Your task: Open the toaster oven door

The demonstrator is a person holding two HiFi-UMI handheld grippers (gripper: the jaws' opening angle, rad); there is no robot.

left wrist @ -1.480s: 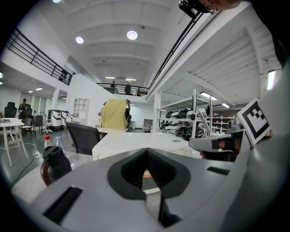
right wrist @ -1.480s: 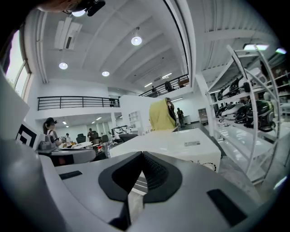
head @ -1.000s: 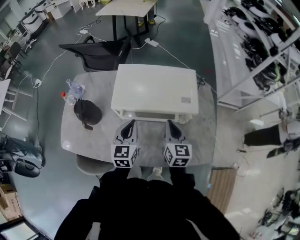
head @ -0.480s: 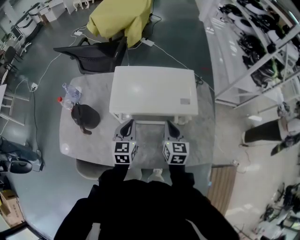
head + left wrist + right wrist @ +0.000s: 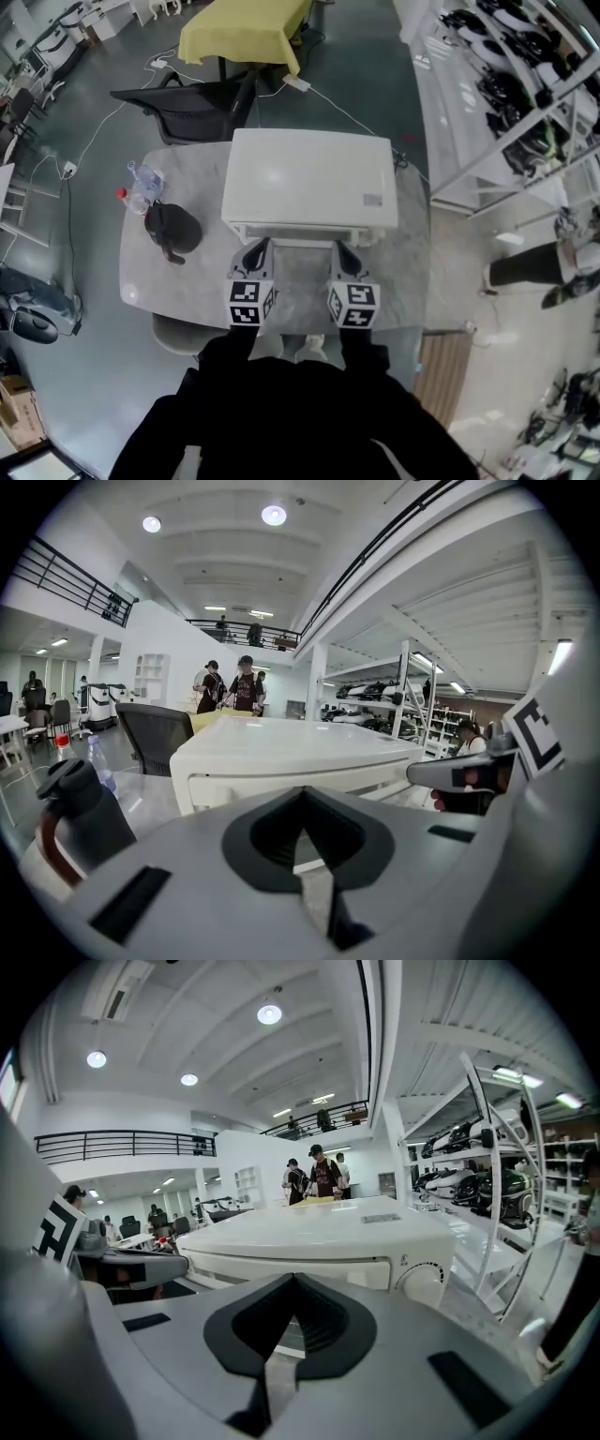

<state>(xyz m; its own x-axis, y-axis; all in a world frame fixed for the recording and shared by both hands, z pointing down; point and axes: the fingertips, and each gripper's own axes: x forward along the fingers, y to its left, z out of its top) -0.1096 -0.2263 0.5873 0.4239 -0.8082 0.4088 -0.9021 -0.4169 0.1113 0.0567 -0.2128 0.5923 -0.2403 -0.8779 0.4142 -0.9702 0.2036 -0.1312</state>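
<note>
The white toaster oven stands on the grey table with its door closed. Both grippers hover side by side just in front of the door, a short gap from it. My left gripper is shut with nothing in it, and so is my right gripper. In the left gripper view the oven fills the middle beyond the meeting tips of the left gripper. The right gripper view shows the oven front and its round knob past the right gripper.
A black kettle and a clear plastic bottle sit on the table left of the oven. A black chair and a yellow-covered table stand behind. White shelving lines the right side; a person stands there.
A yellow cloth has been spread over the far table. Both grippers stay shut in nearly the same place in front of the oven.
</note>
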